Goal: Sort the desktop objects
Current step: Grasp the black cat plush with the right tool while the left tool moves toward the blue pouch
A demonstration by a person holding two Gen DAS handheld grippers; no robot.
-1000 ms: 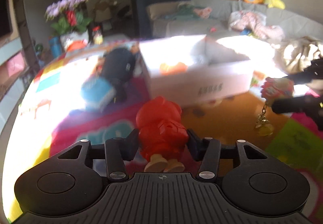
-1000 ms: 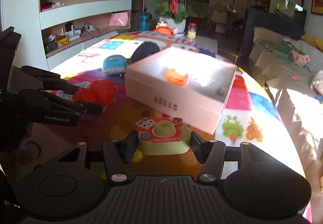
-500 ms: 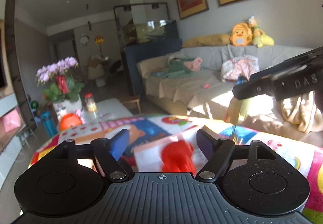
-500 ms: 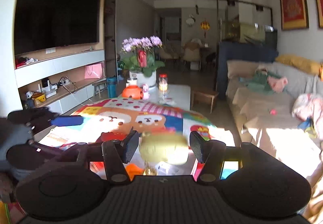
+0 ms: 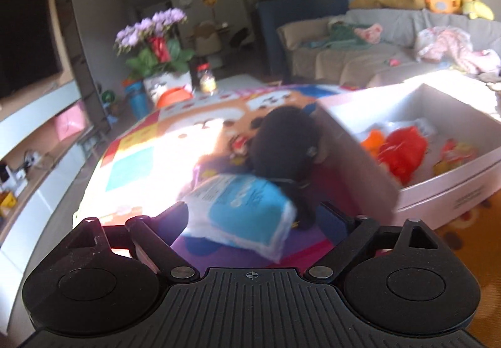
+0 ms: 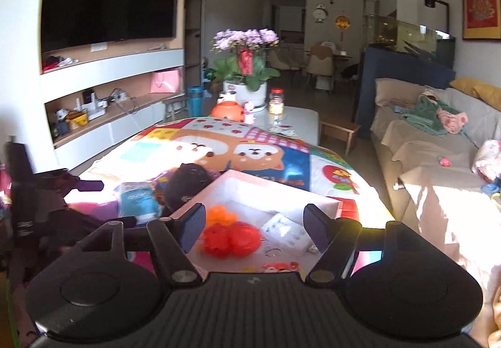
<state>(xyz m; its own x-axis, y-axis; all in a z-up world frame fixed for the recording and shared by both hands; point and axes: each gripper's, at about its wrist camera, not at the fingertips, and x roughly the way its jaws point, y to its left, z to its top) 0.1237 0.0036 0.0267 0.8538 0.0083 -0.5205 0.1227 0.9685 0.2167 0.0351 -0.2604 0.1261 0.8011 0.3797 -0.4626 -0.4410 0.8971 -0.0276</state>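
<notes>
Writing: the near outer wall of the white box (image 5: 451,204) carries a short line of dark print, too blurred to read. The blue-and-white packet (image 5: 241,210) bears rows of small print on its white upper part, also illegible. No brand name can be made out in either view.

Container: the white box stands open on the tabletop (image 5: 150,141), which is covered by a colourful cartoon-animal mat. Inside the box lie a red toy figure (image 5: 402,150), an orange item (image 5: 372,141) just beside it on the far-left side, a small red-and-yellow trinket (image 5: 457,152) to its right, and a clear packet (image 6: 283,230) visible in the right wrist view.

Outside the box: a black pouch (image 5: 281,141) rests against the box's left wall; the blue-and-white packet lies touching the pouch on its near side.

Left hand-held gripper (image 5: 256,216): released, fingers spread wide, nothing held; the blue-and-white packet lies between and just beyond the fingertips.

Right hand-held gripper (image 6: 255,219): released, fingers spread, nothing held; it hovers over the near part of the box, above the red toy figure.
</notes>
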